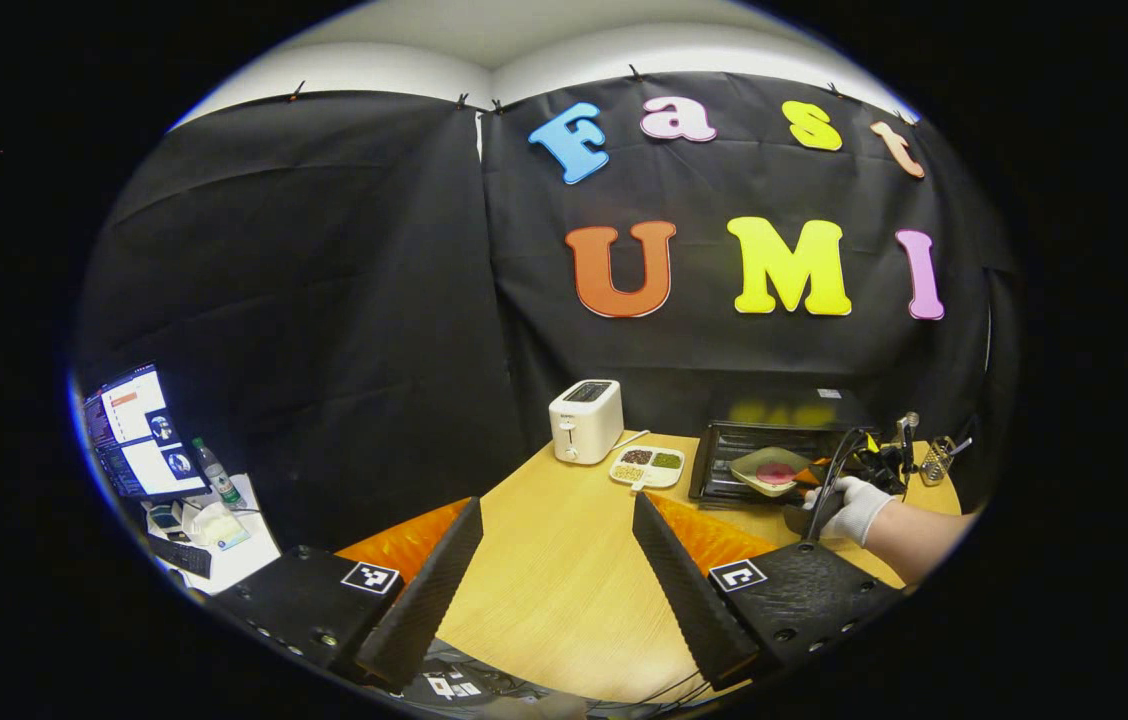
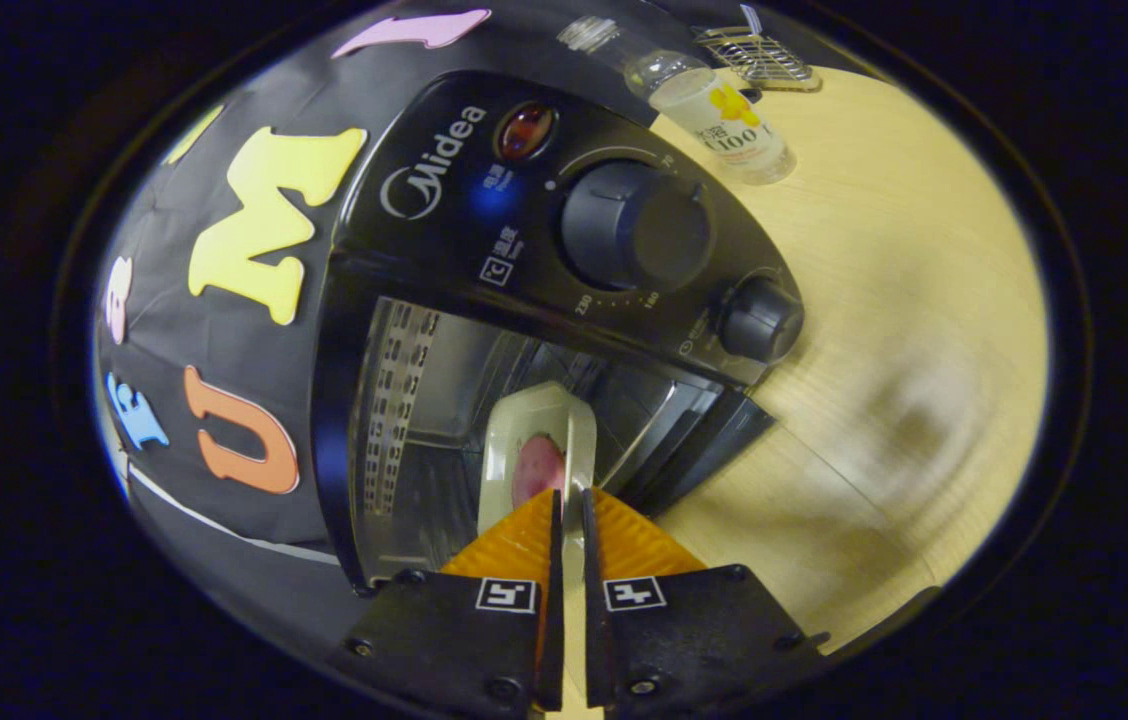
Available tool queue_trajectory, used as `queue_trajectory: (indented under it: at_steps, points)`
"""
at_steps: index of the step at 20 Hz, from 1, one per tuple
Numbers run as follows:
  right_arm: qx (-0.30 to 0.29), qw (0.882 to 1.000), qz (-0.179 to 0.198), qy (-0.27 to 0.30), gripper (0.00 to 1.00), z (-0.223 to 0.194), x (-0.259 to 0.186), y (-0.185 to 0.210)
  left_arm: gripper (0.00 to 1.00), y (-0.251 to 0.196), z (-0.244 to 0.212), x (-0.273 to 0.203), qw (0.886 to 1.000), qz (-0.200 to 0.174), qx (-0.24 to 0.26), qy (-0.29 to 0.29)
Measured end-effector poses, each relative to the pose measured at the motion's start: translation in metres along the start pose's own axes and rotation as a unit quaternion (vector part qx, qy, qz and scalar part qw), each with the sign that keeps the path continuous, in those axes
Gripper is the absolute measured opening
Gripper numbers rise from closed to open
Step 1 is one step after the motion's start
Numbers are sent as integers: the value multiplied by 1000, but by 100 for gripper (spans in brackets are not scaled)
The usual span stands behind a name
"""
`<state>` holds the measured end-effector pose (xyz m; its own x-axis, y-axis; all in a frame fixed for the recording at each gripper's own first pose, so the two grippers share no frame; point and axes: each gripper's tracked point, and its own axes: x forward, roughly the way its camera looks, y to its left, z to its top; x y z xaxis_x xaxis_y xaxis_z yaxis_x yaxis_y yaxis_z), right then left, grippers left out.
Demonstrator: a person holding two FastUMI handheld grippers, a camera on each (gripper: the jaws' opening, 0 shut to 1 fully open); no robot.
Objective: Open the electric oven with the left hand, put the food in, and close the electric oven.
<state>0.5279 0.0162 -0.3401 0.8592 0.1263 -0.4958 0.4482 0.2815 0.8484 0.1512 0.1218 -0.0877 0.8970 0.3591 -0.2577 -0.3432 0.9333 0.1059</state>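
Oven [image 2: 484, 300] first: the electric oven fills the space ahead of the right gripper [image 2: 567, 505], its door [image 1: 724, 470] dropped open and its cavity bare, with two control knobs [image 2: 636, 225] on the panel to one side of the opening. Table [image 1: 564, 560] next, a pale wood top spreading below and beyond both sets of jaws. Ahead of the left gripper [image 1: 559, 530] and well apart from it stand a toaster [image 1: 585, 420] and a small divided dish [image 1: 648, 466]; its jaws are spread wide and hold nothing. Plate [image 2: 536, 440], smaller, carries the pink food [image 2: 536, 468] and sits just beyond the right jaws, which are clenched on its near rim, so the plate is already partly in the oven mouth. A gloved hand [image 1: 854, 508] drives that gripper. Loading looks to be the step in hand. Next, I judge, the plate must go deeper, level, then be let go, the right gripper drawn clear, and the left one brought across to lift the door.
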Motion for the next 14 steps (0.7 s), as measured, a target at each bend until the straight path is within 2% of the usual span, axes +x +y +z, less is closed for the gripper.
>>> queue_trajectory:
  at_steps: [1, 2, 3, 4, 5, 9, 10, 11, 12, 14]
  points:
    - [-2, 1000, 5, -3, 12, 2, 0, 2, 97, 0, 0, 0, 1000, 2, 0, 0]
    - [-5, 1000, 7, -6, 5, 4, 0, 4, 96, 0, 0, 0, 1000, 3, -2, 1]
    - [-11, 1000, 11, -4, 25, 4, -4, 6, 96, -1, 1, 0, 1000, 2, -3, 2]
    - [-16, 1000, 17, -2, 23, 5, -7, 10, 97, -3, 1, -1, 1000, 1, -3, 1]
    - [-20, 1000, 20, -2, 34, 6, -11, 12, 97, -4, 2, -1, 1000, -2, -4, 0]
    - [-24, 999, 24, 2, 57, 7, -27, 14, 97, -12, 1, -4, 1000, -16, -6, -2]
    - [-21, 1000, 23, 3, 60, 8, -32, 12, 97, -14, 0, -7, 1000, -20, -8, -2]
    - [-19, 999, 26, 2, 69, 8, -38, 13, 97, -16, 0, -9, 1000, -23, -10, -3]
    - [-23, 999, 25, 2, 64, 9, -45, 11, 97, -16, 1, -12, 1000, -26, -12, -5]
    - [-28, 999, 28, 4, 75, 7, -59, 9, 96, -14, -1, -21, 999, -31, -13, -11]
